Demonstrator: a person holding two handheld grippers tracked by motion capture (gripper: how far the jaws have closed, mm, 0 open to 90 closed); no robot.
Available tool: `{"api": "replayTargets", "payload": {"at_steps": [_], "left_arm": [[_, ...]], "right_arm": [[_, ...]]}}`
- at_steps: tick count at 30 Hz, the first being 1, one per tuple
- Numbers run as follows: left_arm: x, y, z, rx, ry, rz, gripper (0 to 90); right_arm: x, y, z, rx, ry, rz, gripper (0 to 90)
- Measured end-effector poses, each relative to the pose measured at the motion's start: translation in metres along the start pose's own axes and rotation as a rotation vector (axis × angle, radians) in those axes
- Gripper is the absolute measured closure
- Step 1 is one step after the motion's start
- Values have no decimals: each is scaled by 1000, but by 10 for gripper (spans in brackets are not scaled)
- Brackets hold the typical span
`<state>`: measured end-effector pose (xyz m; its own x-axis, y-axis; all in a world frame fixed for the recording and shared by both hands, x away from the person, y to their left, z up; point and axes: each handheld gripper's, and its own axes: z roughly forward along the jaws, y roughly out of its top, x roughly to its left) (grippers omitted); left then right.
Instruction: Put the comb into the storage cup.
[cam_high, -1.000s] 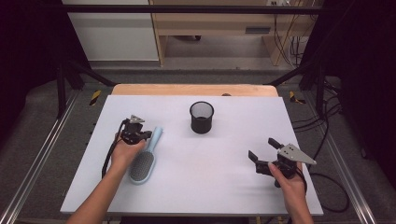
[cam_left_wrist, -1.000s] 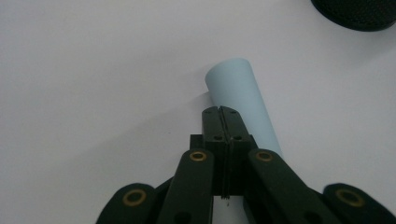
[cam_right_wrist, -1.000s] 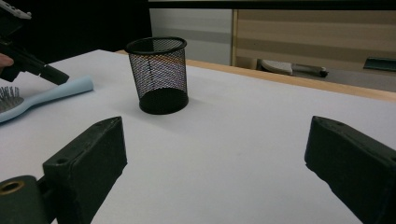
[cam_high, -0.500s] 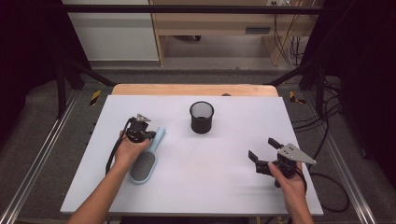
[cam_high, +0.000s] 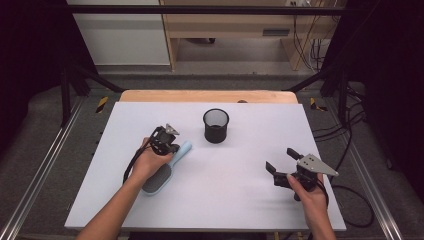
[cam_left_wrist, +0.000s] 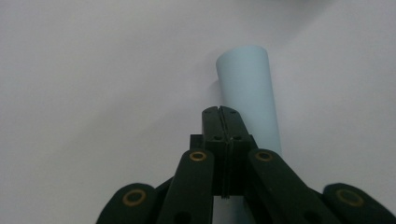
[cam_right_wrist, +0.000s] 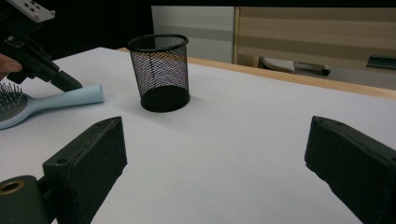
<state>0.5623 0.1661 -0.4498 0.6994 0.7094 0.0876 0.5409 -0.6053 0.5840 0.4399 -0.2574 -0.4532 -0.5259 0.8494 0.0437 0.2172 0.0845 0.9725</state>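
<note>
Left claw, jaws together, hovers over the brush handle, right claw idles apart; next it likely must open to grasp, then lift toward the cup.

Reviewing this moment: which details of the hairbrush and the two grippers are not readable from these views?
- Hairbrush: in the high view the hand covers its middle.
- Left gripper: its shut jaws hide part of the brush handle, so contact with it is unclear.
- Brush head: cut off by the right gripper view's left edge.
- Right gripper: open; both jaws are cropped by the bottom edge.
- Mesh cup: inside too dark to read.
</note>
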Motion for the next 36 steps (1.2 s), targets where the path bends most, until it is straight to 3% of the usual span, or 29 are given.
{"api": "replayTargets", "payload": {"at_steps": [10, 27, 36], "left_arm": [[-18, 10, 4, 26, -24, 69, 900], [-20, 14, 8, 32, -33, 56, 900], [-21, 21, 12, 38, -25, 20, 900]], "right_arm": [[0, 0, 0, 2, 0, -2, 56], [0, 0, -1, 2, -1, -4, 56], [-1, 1, -2, 3, 0, -5, 56]]}}
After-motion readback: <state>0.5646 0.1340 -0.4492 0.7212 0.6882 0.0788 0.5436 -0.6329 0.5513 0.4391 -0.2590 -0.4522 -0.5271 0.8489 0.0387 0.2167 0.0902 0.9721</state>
